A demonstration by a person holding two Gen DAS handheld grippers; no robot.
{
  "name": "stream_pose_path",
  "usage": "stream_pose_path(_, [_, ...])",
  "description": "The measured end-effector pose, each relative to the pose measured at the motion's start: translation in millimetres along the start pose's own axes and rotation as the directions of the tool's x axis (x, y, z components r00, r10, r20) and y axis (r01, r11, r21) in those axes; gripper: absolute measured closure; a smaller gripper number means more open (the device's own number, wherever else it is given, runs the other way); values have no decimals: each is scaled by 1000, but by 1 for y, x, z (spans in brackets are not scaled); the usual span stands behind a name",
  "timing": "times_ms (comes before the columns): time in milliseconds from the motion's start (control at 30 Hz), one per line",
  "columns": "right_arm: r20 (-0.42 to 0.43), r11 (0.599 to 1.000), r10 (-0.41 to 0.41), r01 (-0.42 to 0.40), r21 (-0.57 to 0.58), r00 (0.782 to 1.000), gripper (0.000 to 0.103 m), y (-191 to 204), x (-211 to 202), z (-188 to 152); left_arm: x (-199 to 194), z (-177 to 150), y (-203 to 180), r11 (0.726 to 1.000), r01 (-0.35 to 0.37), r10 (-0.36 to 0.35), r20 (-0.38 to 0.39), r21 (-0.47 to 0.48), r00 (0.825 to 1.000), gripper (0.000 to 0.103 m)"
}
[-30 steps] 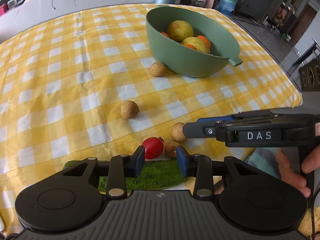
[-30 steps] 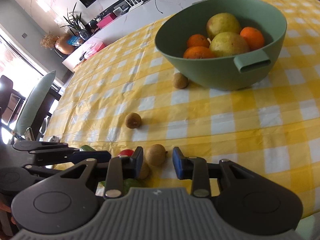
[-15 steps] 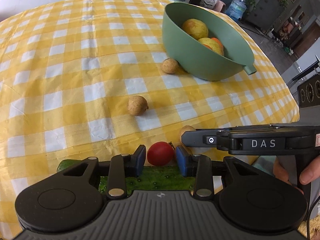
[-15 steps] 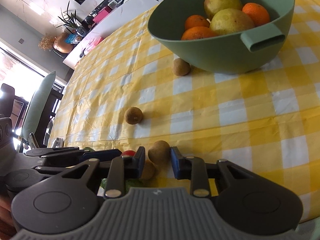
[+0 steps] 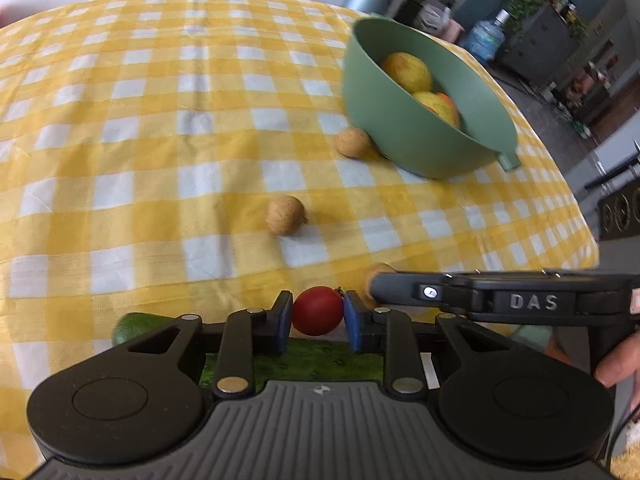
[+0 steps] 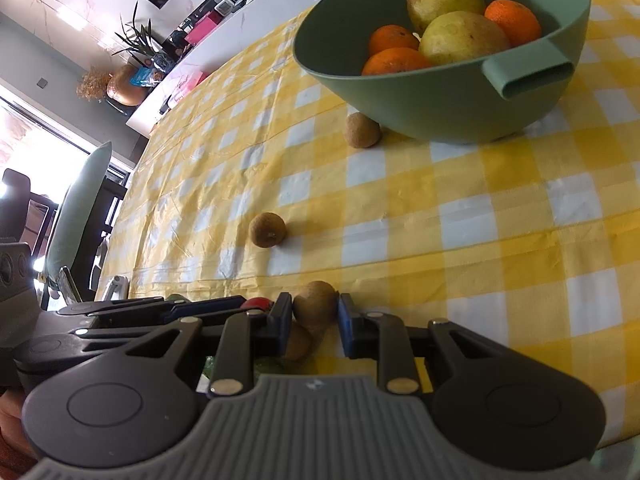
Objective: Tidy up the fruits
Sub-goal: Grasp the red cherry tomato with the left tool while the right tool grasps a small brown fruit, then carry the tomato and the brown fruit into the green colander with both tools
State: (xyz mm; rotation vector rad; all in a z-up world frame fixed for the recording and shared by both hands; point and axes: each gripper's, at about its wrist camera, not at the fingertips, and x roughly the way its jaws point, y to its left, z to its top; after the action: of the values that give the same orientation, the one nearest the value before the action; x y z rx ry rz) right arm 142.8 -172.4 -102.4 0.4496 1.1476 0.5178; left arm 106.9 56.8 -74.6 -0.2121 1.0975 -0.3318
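We pinch small red tomato in left gripper, round brown longan in right gripper; green plastic bowl far right part-filled; two longans left on cloth

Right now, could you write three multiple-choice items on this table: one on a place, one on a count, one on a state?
1. The green bowl stands:
A. on the checked cloth
B. on a chair
C. on the floor

2. Oranges showing in the bowl, right wrist view:
A. one
B. three
C. six

3. The left gripper is:
A. wide open, empty
B. shut on a spoon
C. shut on the red tomato

Answers: 1 A, yellow checks lie under it. 2 B, three orange fruits show beside two pears. 3 C, both blue pads press the tomato.
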Motion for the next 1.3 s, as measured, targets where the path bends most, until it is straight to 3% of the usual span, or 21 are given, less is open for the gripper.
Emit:
stream_pose_path(100, [7,1000,3,-3,11,1000,82,-2,-2,0,-4,2,4,999,-28,29,35,-27,999,73])
stream_pose_path(167, [13,1000,0,-1,13,1000,82,-2,-3,1,-1,3,1,997,-75,75,28,1,997,73])
stream_pose_path(500, [16,1000,-3,3,25,1000,82,-4,-3,1,7,-6,-19,977,-151,150,15,153,989,63])
stream_pose_path(600, [15,1000,-6,6,22,1000,82,-3,-3,0,6,-6,-17,980,-140,139,19,144,990,70])
stream_pose_path(900, [61,999,-14,16,-36,998,82,6,-12,0,-13,0,-21,985,-137,127,95,105,987,71])
stream_pose_path(1067, [161,993,-26,44,-108,987,82,10,-39,3,-31,11,-40,990,-100,84,152,97,985,71])
stream_pose_path(1300, [319,966,-56,132,-224,946,82,15,-85,13,-41,40,-76,993,-42,18,200,114,980,71])
